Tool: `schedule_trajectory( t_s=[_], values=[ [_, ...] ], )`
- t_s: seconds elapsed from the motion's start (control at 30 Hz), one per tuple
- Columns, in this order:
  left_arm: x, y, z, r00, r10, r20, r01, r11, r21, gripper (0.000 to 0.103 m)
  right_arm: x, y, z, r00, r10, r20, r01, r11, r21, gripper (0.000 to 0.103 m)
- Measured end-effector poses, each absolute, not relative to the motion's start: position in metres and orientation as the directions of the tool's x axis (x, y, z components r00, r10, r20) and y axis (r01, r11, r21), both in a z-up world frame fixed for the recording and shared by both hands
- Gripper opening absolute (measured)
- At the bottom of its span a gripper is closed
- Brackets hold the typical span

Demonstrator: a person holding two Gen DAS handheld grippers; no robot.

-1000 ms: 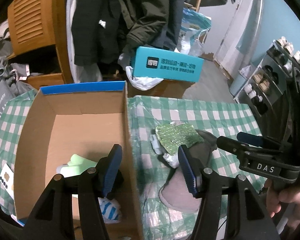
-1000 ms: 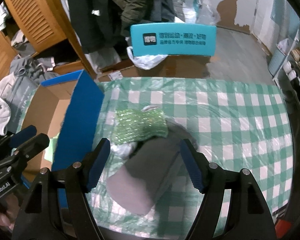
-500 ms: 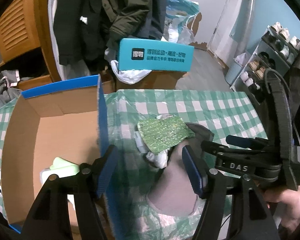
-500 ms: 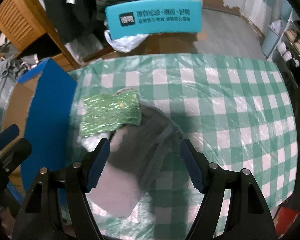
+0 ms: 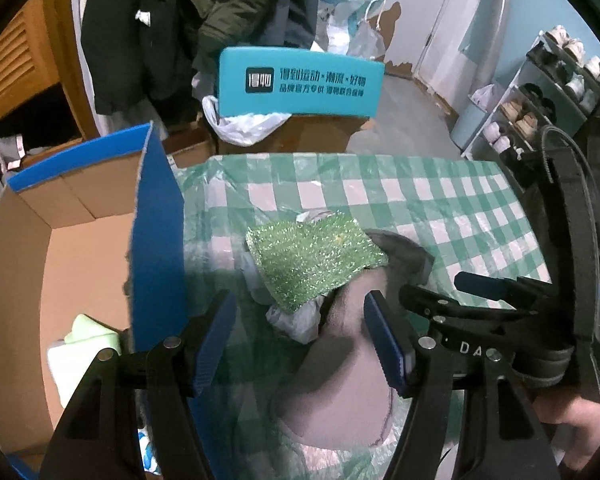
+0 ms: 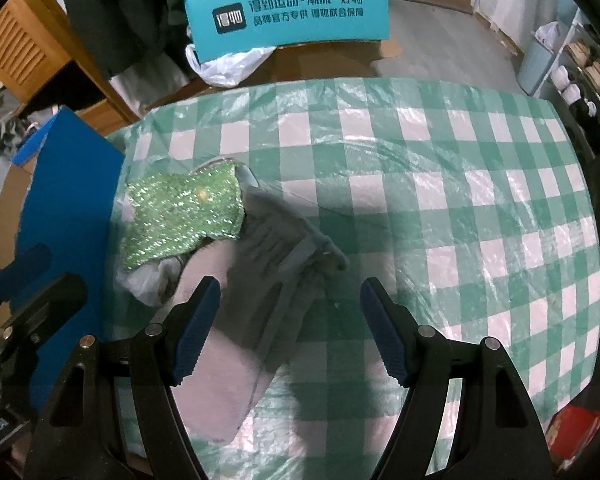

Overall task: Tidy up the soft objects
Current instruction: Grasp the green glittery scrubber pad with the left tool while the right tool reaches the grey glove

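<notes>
A grey fleecy cloth (image 6: 256, 292) lies on the green checked tablecloth (image 6: 460, 184), with a glittery green cloth (image 6: 182, 212) resting on its far end beside a bit of crumpled clear plastic (image 5: 296, 318). My right gripper (image 6: 290, 320) hovers open just over the grey cloth (image 5: 332, 396), nothing pinched. My left gripper (image 5: 300, 340) is open too, above the plastic and the edge of the green cloth (image 5: 312, 260). To the left stands a cardboard box (image 5: 80, 240) with blue outer sides; a pale green soft thing (image 5: 88, 330) lies inside it.
A teal box with printed text (image 5: 300, 86) stands beyond the table's far edge over a white plastic bag (image 5: 244, 128). Dark coats hang behind, wooden cabinet at far left. A shoe rack (image 5: 540, 96) is at right. A red item (image 6: 572, 428) sits below the table's near right corner.
Both grippers have come down closer to the cloths. The left one has shifted right from over the box to over the tablecloth beside it, its jaws a little wider.
</notes>
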State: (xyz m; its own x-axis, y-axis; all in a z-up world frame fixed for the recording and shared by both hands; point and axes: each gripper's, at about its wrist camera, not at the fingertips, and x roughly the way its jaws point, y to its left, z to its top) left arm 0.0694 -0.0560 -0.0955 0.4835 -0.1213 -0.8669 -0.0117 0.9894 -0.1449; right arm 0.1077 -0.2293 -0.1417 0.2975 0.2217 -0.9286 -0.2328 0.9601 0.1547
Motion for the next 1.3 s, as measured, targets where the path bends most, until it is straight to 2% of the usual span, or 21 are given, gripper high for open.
schedule_trajectory(
  t_s=[0.63, 1.03, 1.17, 1.3],
  values=[
    [0.097, -0.069, -0.137, 0.384, -0.104, -0.918, 0.0, 0.994, -0.112, 0.068, 0.12, -0.245, -0.195, 0.207, 0.127, -0.97, -0.205, 0.975, 0.084, 0.073],
    [0.111, -0.096, -0.136, 0.355, -0.128, -0.926, 0.137, 0.987, -0.084, 0.072, 0.13, -0.294, -0.194, 0.226, 0.032, -0.974, -0.11, 0.994, 0.007, 0.073],
    [0.112, -0.107, -0.139, 0.344, -0.103, -0.933, 0.203, 0.979, -0.033, 0.073, 0.129, -0.308, -0.184, 0.25, 0.088, -0.964, -0.063, 0.995, 0.074, 0.073],
    [0.113, -0.109, -0.143, 0.338, -0.09, -0.937, 0.195, 0.981, -0.024, 0.073, 0.127, -0.316, -0.17, 0.278, 0.14, -0.95, -0.031, 0.99, 0.136, 0.073]
  ],
)
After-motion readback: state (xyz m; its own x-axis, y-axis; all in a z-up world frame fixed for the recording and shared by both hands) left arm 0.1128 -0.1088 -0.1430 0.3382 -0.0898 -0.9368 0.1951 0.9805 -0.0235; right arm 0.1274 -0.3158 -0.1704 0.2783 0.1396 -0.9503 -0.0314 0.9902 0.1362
